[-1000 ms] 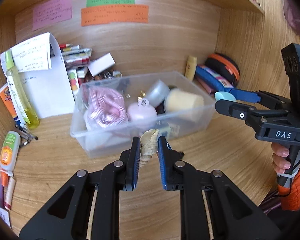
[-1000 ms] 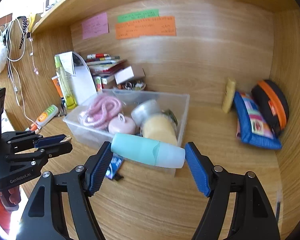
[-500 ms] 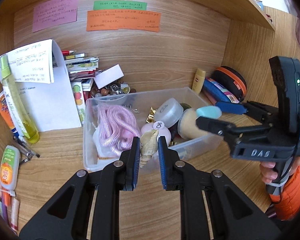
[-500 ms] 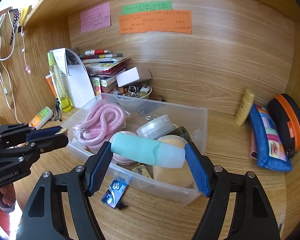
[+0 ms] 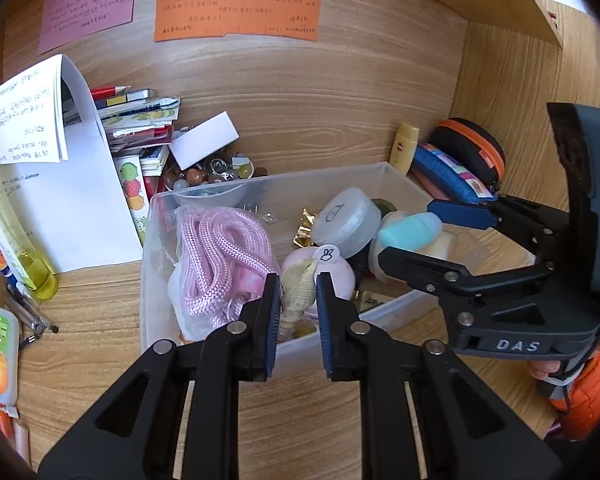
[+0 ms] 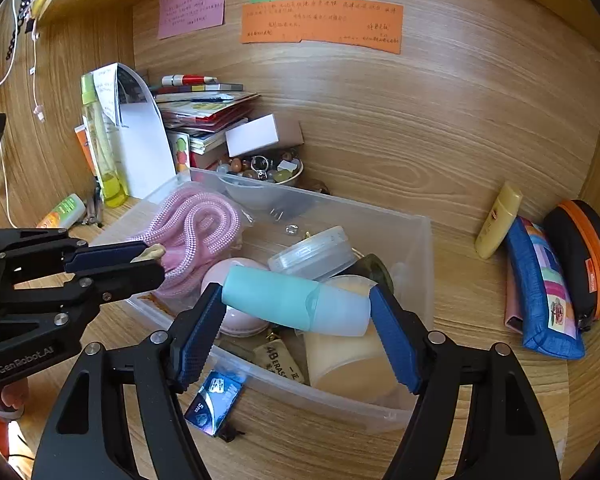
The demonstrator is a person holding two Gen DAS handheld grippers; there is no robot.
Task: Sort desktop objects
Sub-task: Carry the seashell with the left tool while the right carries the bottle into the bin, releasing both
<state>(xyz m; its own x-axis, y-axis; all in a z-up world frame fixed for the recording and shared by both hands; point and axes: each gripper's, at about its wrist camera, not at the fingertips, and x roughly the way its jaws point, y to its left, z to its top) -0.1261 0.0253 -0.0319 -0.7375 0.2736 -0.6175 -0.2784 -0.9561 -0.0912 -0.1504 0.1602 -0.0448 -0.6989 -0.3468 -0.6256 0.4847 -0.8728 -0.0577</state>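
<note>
Your left gripper (image 5: 298,300) is clamped tight on a small spiral seashell (image 5: 298,294), which stands nearly upright between the blue pads just below the centre of the left wrist view, its long axis running up and down the frame with the broad end on top. Directly behind and beneath it in that view lies the clear plastic bin (image 5: 204,196), so the shell is already poised over the bin's near wall, above the pink round case (image 5: 340,270) and just right of the coiled pink rope (image 5: 220,256). Your right gripper (image 6: 298,316) grips a teal tube with a clear cap (image 6: 296,300) by its two ends; the tube lies crosswise, its long axis running left to right across the lower middle of the right wrist view, cap end at the right pad. It too hangs over the bin's near wall, in front of the round translucent jar (image 6: 314,254) and above the cream-coloured tub (image 6: 348,364). Both loads look ready to drop, with neither hand clearly nearer. The point to watch is that the two grippers sit close together: in the left view the right one fills the right-hand side, its tube tip near the jar. The tube probably needs a free strip as long as itself, and the fuller right half of the bin offers little.
</note>
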